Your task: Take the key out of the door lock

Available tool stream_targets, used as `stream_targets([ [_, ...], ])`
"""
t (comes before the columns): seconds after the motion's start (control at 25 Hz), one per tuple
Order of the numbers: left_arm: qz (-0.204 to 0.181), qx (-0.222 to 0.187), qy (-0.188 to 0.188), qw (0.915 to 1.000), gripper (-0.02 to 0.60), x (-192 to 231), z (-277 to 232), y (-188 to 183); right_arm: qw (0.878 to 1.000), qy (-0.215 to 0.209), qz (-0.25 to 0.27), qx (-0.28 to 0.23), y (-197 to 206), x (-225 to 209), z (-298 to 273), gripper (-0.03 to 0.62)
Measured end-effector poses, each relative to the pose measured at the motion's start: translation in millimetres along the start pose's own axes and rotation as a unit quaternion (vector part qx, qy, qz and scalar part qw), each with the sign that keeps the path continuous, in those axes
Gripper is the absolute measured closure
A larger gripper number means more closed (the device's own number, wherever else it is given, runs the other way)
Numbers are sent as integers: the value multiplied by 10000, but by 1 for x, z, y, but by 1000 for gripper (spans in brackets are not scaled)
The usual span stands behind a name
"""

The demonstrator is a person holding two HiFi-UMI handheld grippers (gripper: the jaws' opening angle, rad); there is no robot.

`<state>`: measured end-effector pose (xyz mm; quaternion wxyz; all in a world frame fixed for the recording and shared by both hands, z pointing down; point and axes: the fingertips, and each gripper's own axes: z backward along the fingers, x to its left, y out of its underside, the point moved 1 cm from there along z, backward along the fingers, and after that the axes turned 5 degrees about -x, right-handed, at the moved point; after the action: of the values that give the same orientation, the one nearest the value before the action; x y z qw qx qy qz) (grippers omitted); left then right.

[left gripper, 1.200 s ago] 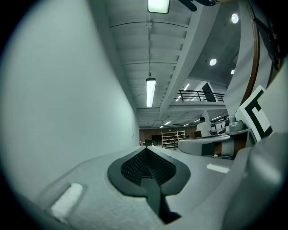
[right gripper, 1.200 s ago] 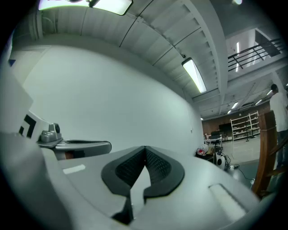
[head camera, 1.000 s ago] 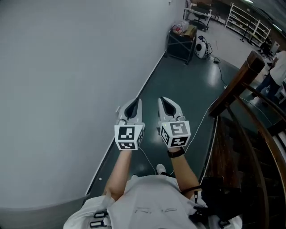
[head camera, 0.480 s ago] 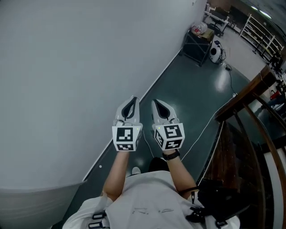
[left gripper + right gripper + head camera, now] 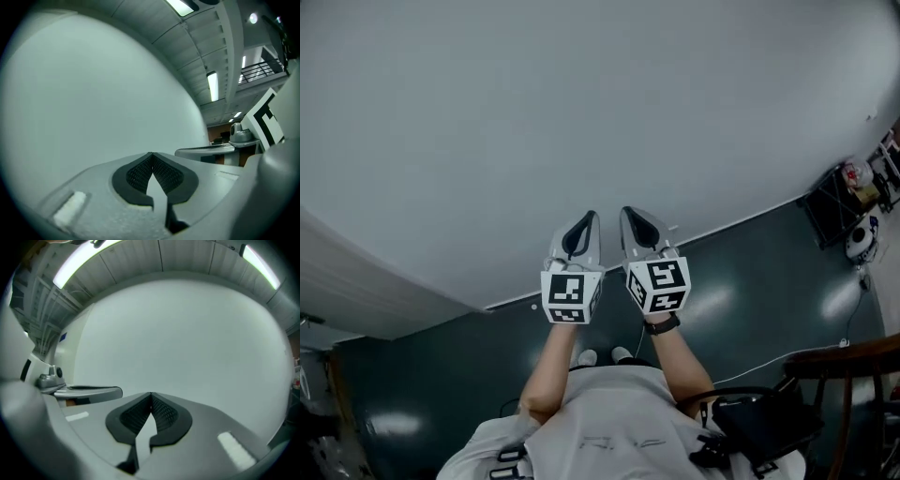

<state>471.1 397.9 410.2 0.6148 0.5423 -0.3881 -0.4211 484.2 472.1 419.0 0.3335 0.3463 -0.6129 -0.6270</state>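
Head view: the left gripper [image 5: 591, 217] and the right gripper [image 5: 627, 214] are held level and side by side at frame centre, both pointing to 12 o'clock at a plain grey wall [image 5: 581, 94]; a dark floor [image 5: 750, 281] runs from 3 to 8 o'clock; neither key nor door lock appears, so this reads as a carrying posture, not an approach.

Left gripper view: the pads [image 5: 140, 171] are pressed together with nothing between them; only wall lies ahead; the right gripper sits at 3 o'clock.

Right gripper view: the pads [image 5: 161, 411] are likewise together and empty; the left gripper sits at 9 o'clock; key and lock remain out of view; the door probably has to be found first.
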Motion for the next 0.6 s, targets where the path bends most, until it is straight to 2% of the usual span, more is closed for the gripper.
stream_targets([
  [0.12, -104, 36, -1060, 9943, 580, 47, 31, -3, 9946, -1038, -31, 21, 4, 49, -33, 592],
  [0.24, -235, 123, -1841, 9826, 580, 74, 65, 1, 9830, -1829, -143, 81, 11, 95, -45, 592],
  [0.32, -377, 166, -2328, 9717, 580, 92, 96, 0, 9724, -2318, -230, 133, 17, 132, -49, 592],
  [0.4, -473, 220, -2892, 9559, 580, 115, 134, 0, 9569, -2879, -304, 210, 25, 177, -53, 592],
  [0.6, -543, 228, -4204, 9054, 580, 161, 249, -20, 9075, -4177, -366, 247, 26, 304, -41, 592],
])
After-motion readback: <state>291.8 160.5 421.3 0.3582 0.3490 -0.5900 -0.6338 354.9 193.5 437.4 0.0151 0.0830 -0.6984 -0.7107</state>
